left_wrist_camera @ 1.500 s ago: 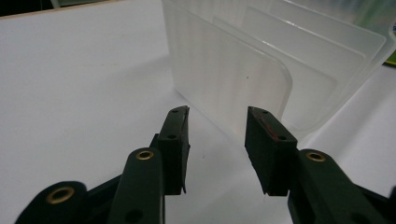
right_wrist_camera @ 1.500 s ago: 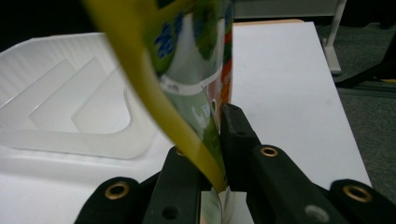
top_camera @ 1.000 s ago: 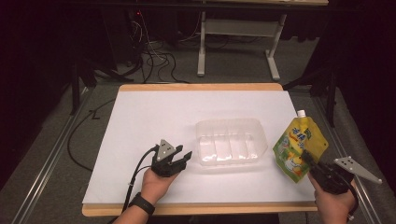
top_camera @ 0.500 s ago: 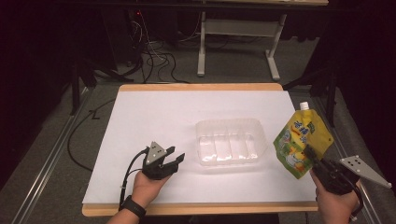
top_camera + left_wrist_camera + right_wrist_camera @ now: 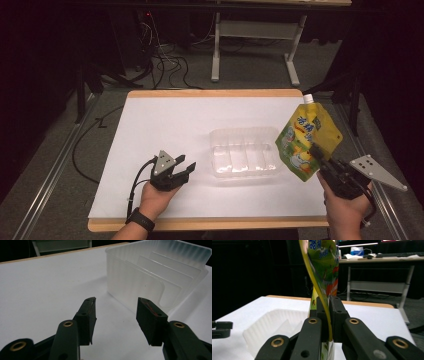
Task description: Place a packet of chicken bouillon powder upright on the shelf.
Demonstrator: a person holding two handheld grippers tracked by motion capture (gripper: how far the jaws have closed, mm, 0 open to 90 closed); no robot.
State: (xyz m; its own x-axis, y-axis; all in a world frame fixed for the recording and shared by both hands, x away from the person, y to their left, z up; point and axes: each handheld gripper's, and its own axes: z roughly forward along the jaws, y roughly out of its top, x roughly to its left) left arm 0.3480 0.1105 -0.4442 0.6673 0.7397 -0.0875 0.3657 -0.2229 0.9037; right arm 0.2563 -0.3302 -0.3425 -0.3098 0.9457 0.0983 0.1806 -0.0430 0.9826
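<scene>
High view: we've got the right gripper [image 5: 316,151] pinching the soft, slippery drink pouch [image 5: 306,141] by its lower edge at right of frame beside the clear tray [image 5: 244,151]; left gripper [image 5: 186,169] spread, empty, lower left; grip seams, not belly.

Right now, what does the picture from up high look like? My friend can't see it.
The right gripper is shut on a yellow-green drink pouch, held up off the white table beside a clear plastic tray. The left gripper rests open on the table, pointing at the tray.
</scene>
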